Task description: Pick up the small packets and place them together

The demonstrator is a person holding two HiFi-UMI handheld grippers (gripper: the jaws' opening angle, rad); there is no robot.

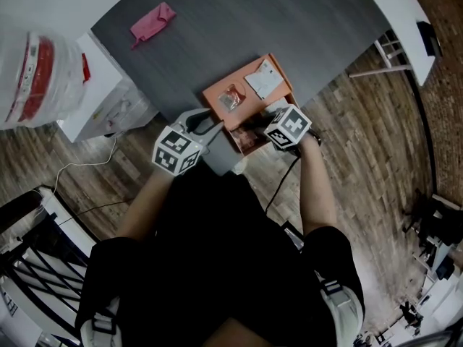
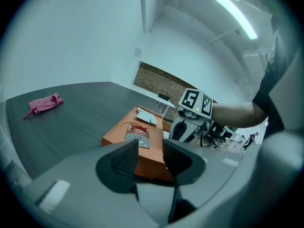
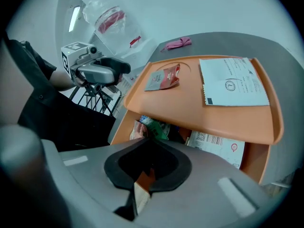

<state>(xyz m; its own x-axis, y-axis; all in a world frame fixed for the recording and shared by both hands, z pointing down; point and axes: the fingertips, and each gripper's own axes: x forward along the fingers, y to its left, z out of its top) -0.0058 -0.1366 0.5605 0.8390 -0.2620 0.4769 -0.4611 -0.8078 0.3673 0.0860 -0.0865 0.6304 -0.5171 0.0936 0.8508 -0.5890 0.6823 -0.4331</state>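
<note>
An orange box (image 1: 217,92) sits at the near edge of the dark grey table (image 1: 304,20). On its lid (image 3: 199,113) lie a small red and clear packet (image 3: 164,77) and a white printed packet (image 3: 235,82). Under the lid, the open front holds several more packets (image 3: 151,124) and a white labelled one (image 3: 218,144). My right gripper (image 3: 149,144) is right at that opening, shut, with a thin brownish and white edge pinched in its seam. My left gripper (image 2: 151,148) stands open and empty just left of the box (image 2: 123,137).
A pink cloth (image 1: 152,20) lies at the table's far left. A clear plastic bag with red contents (image 1: 36,78) hangs over a white side unit at the left. A white table (image 1: 401,13) stands at the right. Wooden floor lies below the table edge.
</note>
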